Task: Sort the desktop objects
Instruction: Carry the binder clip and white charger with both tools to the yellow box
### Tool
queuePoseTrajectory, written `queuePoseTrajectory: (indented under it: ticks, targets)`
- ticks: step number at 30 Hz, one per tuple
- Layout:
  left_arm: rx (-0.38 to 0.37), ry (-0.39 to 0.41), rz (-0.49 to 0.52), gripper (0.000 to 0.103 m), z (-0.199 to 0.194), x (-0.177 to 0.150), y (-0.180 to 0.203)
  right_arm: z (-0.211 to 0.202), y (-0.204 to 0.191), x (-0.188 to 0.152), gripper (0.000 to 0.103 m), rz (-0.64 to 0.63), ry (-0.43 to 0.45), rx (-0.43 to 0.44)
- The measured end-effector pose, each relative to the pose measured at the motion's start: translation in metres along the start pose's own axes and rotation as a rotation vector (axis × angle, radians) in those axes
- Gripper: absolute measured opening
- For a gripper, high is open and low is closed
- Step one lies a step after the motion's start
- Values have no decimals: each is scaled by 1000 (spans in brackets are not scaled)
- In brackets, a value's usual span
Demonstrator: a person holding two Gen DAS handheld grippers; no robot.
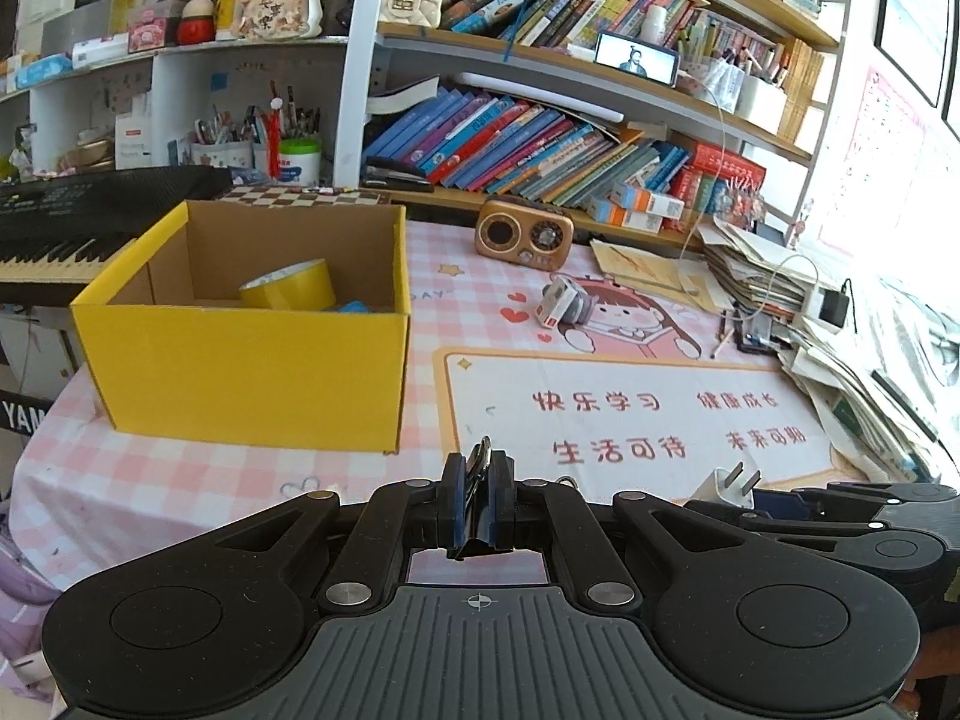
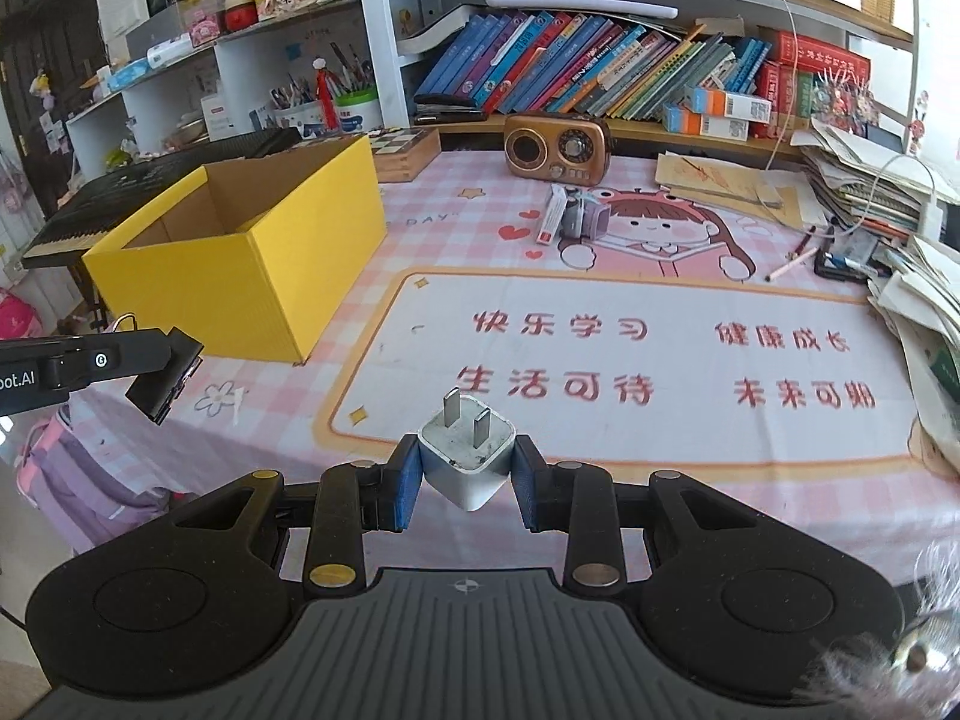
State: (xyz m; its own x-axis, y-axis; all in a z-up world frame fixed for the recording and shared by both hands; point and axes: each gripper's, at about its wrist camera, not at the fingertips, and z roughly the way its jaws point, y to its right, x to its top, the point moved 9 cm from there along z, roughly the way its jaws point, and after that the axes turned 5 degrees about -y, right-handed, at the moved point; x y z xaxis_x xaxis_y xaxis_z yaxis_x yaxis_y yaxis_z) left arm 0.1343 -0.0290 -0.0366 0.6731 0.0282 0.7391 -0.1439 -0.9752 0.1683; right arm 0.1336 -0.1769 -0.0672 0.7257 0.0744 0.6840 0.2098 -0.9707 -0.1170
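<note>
The left hand-held gripper (image 1: 477,501) is clenched on a black binder clip (image 1: 478,468), whose wire handles stick up between the blue pads; in the right wrist view the same clip (image 2: 165,381) hangs off the tabletop's near left edge, below and in front of the yellow box. The right hand-held gripper (image 2: 467,480) is grasping a white charger plug (image 2: 467,465), pads pressed on its two sides, the two metal prongs pointing up and away from the camera. In the left wrist view that plug (image 1: 729,483) shows just beside the left gripper, on its right. The yellow cardboard box (image 1: 252,360) stands open on the left part of the tabletop (image 1: 630,420), which is covered by a pink checked mat with a cartoon girl and red characters. Inside the box lie a roll of yellow tape (image 1: 291,285) and a blue item (image 1: 357,306), only partly visible over the wall. Farther back on the mat, well apart from both grippers, lie a small white-and-red tube box (image 2: 552,216) and a grey object touching it (image 2: 585,219), kind not determinable. A brown retro radio (image 2: 558,147) stands behind them near the bookshelf (image 2: 600,78). Loose papers are stacked along the right edge (image 2: 870,192), and a black keyboard (image 1: 66,222) sits behind the box to the left.
</note>
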Motion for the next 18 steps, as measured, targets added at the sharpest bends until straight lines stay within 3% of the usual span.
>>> queuePoseTrajectory:
  ticks: [18]
  targets:
    - [-9, -4, -8, 5, -38, -33, -37, -16, -53, -33, 30, 1, -13, 7]
